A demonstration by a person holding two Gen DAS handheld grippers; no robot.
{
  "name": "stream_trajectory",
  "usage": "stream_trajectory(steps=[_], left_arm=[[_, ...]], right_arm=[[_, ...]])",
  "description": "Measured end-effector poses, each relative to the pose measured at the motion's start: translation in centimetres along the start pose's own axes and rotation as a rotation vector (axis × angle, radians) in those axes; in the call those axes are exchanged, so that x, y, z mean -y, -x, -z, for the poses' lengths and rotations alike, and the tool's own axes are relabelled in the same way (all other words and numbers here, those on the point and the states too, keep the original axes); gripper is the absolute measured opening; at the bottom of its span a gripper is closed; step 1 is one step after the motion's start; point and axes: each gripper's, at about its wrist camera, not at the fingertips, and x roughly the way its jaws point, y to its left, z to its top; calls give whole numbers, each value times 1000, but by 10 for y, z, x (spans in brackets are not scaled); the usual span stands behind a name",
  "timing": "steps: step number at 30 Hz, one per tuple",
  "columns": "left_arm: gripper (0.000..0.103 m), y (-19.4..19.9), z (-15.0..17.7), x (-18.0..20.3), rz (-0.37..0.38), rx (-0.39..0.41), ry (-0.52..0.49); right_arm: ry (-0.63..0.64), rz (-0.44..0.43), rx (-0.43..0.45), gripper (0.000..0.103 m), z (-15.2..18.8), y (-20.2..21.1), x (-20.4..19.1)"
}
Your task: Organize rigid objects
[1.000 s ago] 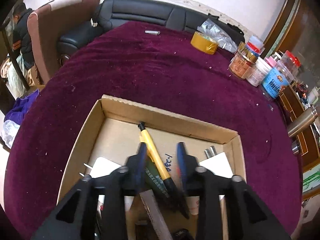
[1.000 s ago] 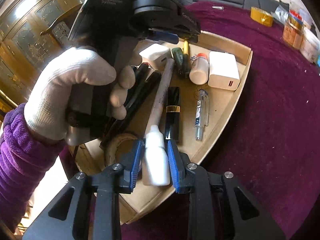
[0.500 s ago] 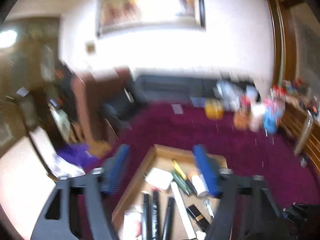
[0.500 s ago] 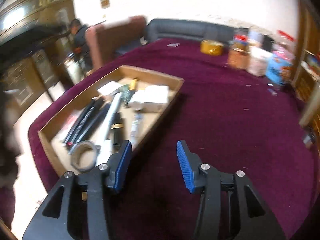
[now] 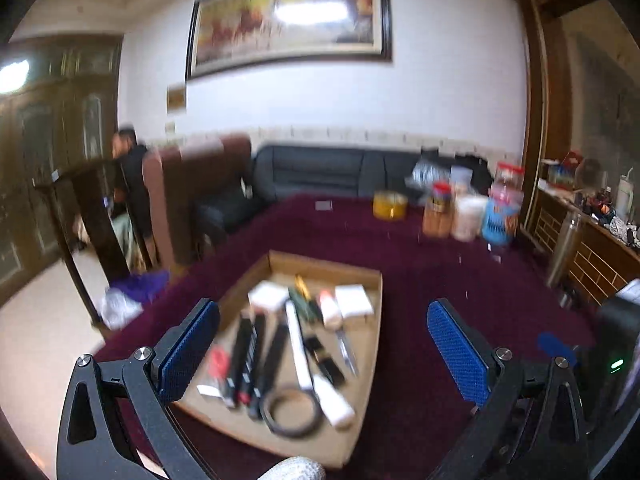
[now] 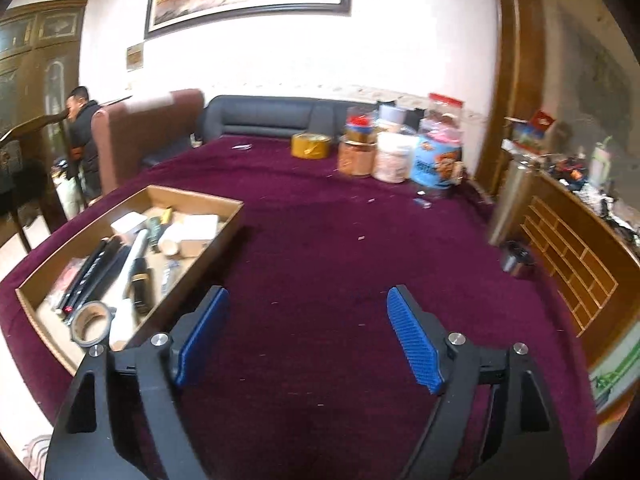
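Rigid objects lie together in the cardboard tray (image 6: 224,222) now, and neither pair of tongs has hold of any of them: a second ago the right tongs (image 6: 308,334) were closed round the white bottle (image 5: 334,400) at the tray's near end and the left tongs (image 5: 320,344) were down among the pens, whereas now both have let go and pulled up and back. Both pairs stand wide apart and empty, blue pads (image 5: 188,350) facing each other across open air. From that I judge the last placement is made and the sorting is at or near its end. The left tongs hang above the near edge of the tray, looking level across the room, so the black pens (image 5: 248,356), the tape ring (image 5: 290,410) and the white charger block (image 5: 352,300) show between their fingers. The right tongs sit lower and to the right of the tray, over bare maroon cloth on the bench (image 6: 340,240), pointing toward the far jars (image 6: 394,156). Beyond those stands a dark sofa (image 6: 268,120), and a man (image 6: 82,120) sits at the far left.
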Motion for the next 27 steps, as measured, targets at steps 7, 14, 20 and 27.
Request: stream_trajectory(steps=[7,14,20,27], left_arm=[[102,-9,7,-2,-73,-74,29],[102,2,20,2,-164,-38,-17],[102,-4,27,1,-272,-65,-45],[102,-7,29,-6,-253,-99,-27]], right_arm=[[-41,-17,16,82,-1,6,7],[-25,-21,70,82,3,18,0],[-4,-26,65,82,6,22,-8],[14,-39,68,82,7,26,-16]])
